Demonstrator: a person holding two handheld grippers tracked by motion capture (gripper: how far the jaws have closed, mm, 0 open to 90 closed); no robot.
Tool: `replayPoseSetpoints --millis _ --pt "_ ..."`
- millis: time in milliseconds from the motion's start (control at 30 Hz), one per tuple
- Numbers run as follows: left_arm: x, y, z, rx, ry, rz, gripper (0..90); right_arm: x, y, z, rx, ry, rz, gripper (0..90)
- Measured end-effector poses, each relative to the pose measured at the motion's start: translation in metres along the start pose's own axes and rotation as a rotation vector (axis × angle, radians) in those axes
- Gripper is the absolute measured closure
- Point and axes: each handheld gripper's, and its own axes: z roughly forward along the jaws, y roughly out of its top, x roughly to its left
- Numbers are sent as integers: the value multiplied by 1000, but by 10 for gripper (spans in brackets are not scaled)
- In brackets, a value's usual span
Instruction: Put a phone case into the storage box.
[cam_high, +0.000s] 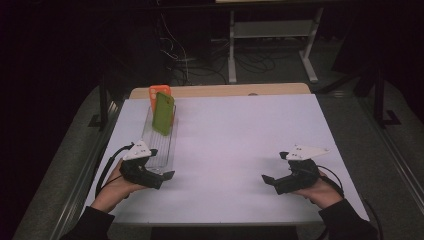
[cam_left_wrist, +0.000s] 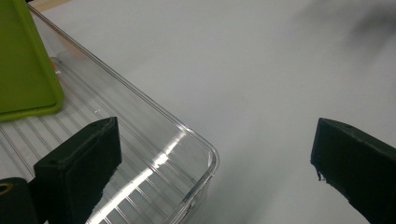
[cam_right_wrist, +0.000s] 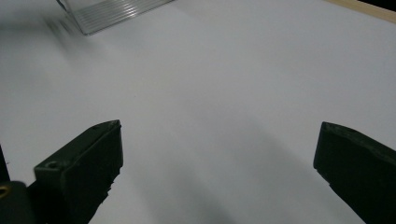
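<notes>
Two hand-held grippers w/ jaws apart, low over a white table; clear tray w/ two phone cases at left.

L to R in the high view: left gripper (cam_high: 161, 176) sits at the near end of the tray (cam_high: 162, 150), jaws spread wide, nothing between them. In the left gripper view one jaw is over the tray's ribbed floor, the other out over bare table (cam_left_wrist: 280, 70), so the tray's near corner lies between them; can't tell if a jaw touches it. Green case (cam_high: 163, 113) stands upright at the tray's far end, orange case (cam_high: 159, 91) just behind it. Right gripper (cam_high: 274, 181) is well apart at the table's right, jaws also wide apart, empty, above bare table.
</notes>
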Motion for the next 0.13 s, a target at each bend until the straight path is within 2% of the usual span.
replayPoseSetpoints --millis 133 --pt "0 -1 1 0 -2 -1 13 0 -1 2 8 0 -3 6"
